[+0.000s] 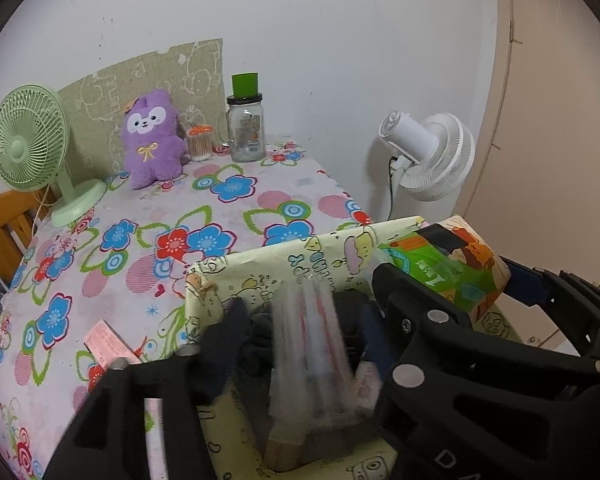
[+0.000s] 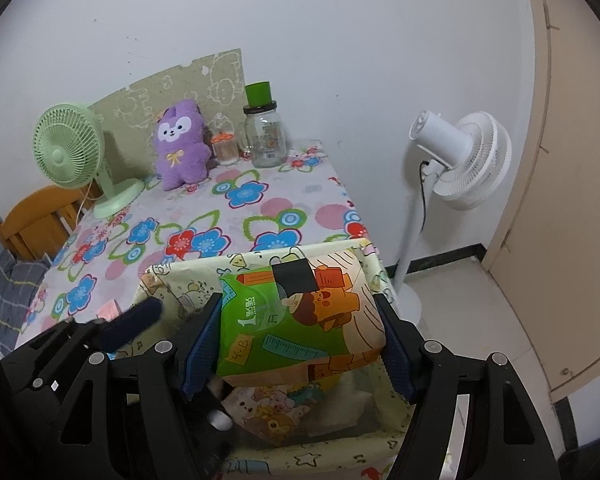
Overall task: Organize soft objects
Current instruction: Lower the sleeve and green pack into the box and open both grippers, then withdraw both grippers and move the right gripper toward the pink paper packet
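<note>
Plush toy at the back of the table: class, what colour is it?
Purple, with a white face and a yellow bow: the soft plush toy shows best in the left wrist view.

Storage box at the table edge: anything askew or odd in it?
Yes. The tissue pack, clamped in the right tongs, sits tilted across the storage box rim, not settled inside. A blurred clear packet stands on end between the open left tongs.

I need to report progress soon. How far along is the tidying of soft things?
Partly done. The storage box already holds a cartoon-print pack. The right gripper has its jaws clamped on a green tissue pack above the box. The left gripper hovers over a blurred clear packet. The purple plush sits on the table.
</note>
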Available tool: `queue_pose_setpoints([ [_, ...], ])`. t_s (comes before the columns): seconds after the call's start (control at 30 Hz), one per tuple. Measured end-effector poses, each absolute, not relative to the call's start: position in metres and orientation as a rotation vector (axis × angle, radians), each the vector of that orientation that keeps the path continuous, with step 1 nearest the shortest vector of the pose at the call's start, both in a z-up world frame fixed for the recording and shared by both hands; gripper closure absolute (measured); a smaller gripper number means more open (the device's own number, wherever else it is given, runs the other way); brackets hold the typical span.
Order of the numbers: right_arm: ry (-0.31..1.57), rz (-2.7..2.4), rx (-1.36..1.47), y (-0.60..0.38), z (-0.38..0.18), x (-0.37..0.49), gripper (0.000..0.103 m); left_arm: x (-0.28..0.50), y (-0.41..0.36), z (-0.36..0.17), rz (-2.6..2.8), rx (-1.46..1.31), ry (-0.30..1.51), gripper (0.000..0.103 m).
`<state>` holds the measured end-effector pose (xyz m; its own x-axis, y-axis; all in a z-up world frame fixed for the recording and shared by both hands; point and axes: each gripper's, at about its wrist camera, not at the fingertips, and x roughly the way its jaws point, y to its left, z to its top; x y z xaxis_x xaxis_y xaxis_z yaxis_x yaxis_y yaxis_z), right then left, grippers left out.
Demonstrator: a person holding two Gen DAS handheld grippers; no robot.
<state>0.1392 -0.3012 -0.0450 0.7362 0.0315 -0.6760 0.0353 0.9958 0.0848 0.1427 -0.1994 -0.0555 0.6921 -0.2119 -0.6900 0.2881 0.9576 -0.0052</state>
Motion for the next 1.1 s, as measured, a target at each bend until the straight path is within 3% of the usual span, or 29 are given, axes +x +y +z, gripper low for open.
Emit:
queue_pose_setpoints([
  [0.2,0.743,0.006,0.099,-0.297,-0.048,0.143,0.025,0.140,-0.197,-0.054,-0.243,0.140,0.749,0.024],
  [0.4,0.731,0.011,0.101,-0.292,-0.044,0.140,0.012,0.135,-0.192,-0.049,-0.277,0.128,0.736,0.011],
  [1.1,0.670,0.040,0.068,-0.238,-0.014,0.105,0.009,0.099,-0.139,-0.021,-0.245,0.112,0.676,0.008],
])
